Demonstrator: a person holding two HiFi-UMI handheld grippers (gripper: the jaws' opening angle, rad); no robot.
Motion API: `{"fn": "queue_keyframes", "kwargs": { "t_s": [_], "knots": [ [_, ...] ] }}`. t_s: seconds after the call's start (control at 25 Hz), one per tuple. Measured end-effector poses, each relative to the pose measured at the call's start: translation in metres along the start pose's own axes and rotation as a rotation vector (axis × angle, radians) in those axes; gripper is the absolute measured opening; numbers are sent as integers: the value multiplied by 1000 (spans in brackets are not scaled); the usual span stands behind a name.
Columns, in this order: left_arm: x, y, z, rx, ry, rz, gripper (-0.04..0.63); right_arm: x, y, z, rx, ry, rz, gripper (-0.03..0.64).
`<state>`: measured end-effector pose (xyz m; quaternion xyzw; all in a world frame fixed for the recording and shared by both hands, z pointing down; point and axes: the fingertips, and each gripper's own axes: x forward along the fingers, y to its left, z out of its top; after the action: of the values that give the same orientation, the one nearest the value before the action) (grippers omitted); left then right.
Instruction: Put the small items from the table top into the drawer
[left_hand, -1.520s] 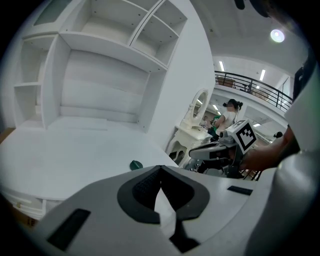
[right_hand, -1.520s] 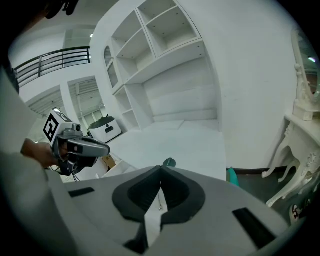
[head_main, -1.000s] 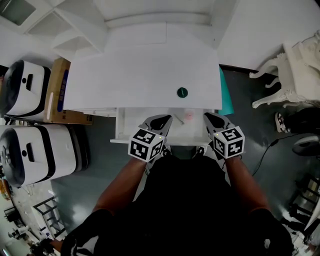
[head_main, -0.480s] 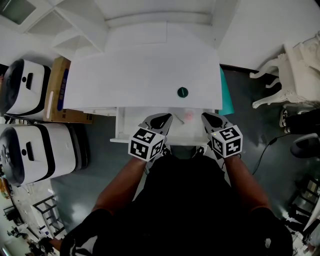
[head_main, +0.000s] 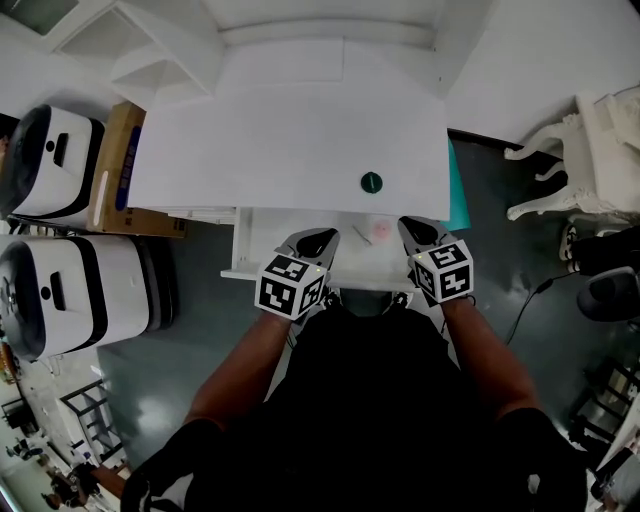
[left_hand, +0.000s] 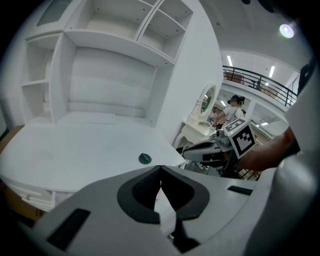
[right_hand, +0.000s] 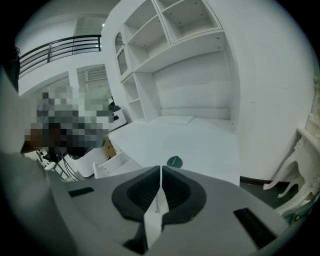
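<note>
two claws hover side by side over the open drawer (head_main: 240, 248), which is pulled out from under the front edge of the white table (head_main: 250, 150). the left claw (left_hand: 160, 169) is closed, its dark pads meeting at the tips with nothing between them. the right claw (right_hand: 160, 168) is closed too and just as empty. each carries a cube with black-and-white square markers. in the head view the left cube (head_main: 291, 286) and the right cube (head_main: 443, 270) sit just ahead of the person's forearms.

one small round green item (head_main: 371, 182) lies on the table top near the front right. it is apart from both claws and closer to the right one. a small pink item (head_main: 380, 230) lies inside the drawer, between the two claws.

at the back of the table stands a white shelf unit (left_hand: 100, 60) with open compartments. on the floor left of the table are a cardboard box (head_main: 117, 160) and white-and-black machines (head_main: 60, 290). a white ornate chair (head_main: 590, 150) stands off to the right.
</note>
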<state>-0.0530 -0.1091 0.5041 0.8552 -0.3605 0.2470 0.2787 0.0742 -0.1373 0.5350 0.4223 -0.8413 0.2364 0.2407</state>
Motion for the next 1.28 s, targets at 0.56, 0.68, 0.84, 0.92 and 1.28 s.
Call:
{"fn": "queue_keyframes", "kwargs": {
  "t_s": [0.56, 0.68, 0.84, 0.92, 1.28],
  "knots": [
    [-21, 32, -17, -77, -4, 73, 11, 100, -20, 0, -59, 121, -55, 52],
    [-24, 36, -22, -89, -2, 82, 11, 119, -22, -7, -61, 166, -59, 78],
    [-30, 43, -24, -102, -5, 95, 9, 138, -26, -14, -77, 209, -74, 78],
    [-33, 46, -26, -109, -5, 102, 11, 143, -27, -16, -83, 226, -81, 78],
    [-38, 49, -36, -129, 1, 108, 9, 154, -31, -26, -65, 269, -106, 77]
  ]
}}
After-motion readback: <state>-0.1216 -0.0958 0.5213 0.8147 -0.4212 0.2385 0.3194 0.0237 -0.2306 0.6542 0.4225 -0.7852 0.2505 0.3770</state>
